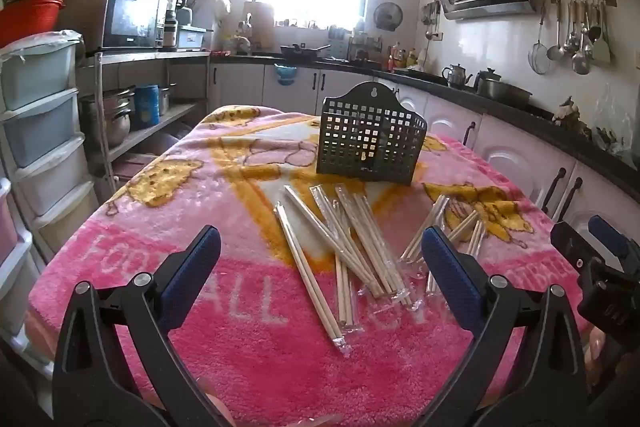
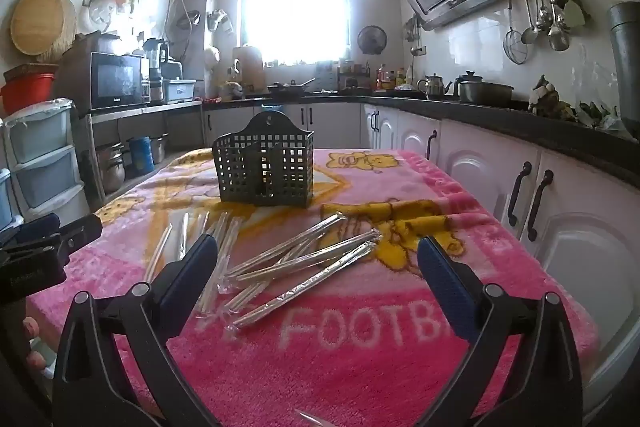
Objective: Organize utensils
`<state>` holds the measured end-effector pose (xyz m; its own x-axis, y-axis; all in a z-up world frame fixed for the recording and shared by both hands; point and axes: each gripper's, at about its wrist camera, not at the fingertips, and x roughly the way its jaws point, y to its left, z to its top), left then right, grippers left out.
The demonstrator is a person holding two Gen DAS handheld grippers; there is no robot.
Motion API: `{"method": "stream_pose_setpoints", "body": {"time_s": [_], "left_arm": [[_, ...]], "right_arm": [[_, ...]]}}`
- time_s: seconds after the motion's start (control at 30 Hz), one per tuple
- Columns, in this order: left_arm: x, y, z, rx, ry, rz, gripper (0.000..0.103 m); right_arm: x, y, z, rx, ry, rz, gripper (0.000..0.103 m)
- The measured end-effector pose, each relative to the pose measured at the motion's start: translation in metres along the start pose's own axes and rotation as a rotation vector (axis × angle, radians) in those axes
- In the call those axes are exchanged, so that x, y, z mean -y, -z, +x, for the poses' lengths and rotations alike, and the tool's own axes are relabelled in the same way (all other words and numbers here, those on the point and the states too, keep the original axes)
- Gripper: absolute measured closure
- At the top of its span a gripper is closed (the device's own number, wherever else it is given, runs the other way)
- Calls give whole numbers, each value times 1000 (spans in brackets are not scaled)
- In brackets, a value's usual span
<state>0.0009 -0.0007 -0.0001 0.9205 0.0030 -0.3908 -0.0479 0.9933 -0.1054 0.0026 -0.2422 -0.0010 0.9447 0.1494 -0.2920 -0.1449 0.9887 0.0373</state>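
— Left gripper [image 1: 320, 263] and right gripper [image 2: 318, 267] are both hovering over the worktop [image 1: 248, 367] with jaws spread wide, holding nothing.

— Where are the utensils lying?

— Wrapped chopsticks [image 1: 352, 247] are sitting scattered on the pink blanket [image 2: 360, 367], crossing each other, just in front of the dark perforated holder [image 1: 370, 141], which is standing upright and looking empty.

— How are they likely handling?

— Probably light and stiff, with slick plastic sleeves. I'm judging a grip near the middle of one pair safest, away from the overlaps.
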Motion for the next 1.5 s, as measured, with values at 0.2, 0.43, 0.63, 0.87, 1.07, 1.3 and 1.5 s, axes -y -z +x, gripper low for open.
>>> {"method": "stream_pose_setpoints", "body": {"time_s": [0.2,0.43,0.63,0.87,1.07,1.3,1.5], "left_arm": [[-1,-2,1,11,3,-9,11],[0,0,-1,10,4,-1,11],[-2,-1,2,7,5,-1,11],[-1,-2,0,9,8,0,11],[-1,-5,-2,15,4,-1,11],[-1,-5,-1,17,4,-1,11],[0,-4,-1,18,5,-3,11]], "right_arm": [[-1,0,2,-22,-2,3,6],[-4,4,8,-27,-3,-6,6],[0,5,7,-30,-4,2,6],[0,4,8,-40,-12,-5,6],[-1,4,8,-40,-11,-6,6],[-1,4,8,-40,-10,-8,6],[-1,4,8,-41,-11,-6,6]]}}
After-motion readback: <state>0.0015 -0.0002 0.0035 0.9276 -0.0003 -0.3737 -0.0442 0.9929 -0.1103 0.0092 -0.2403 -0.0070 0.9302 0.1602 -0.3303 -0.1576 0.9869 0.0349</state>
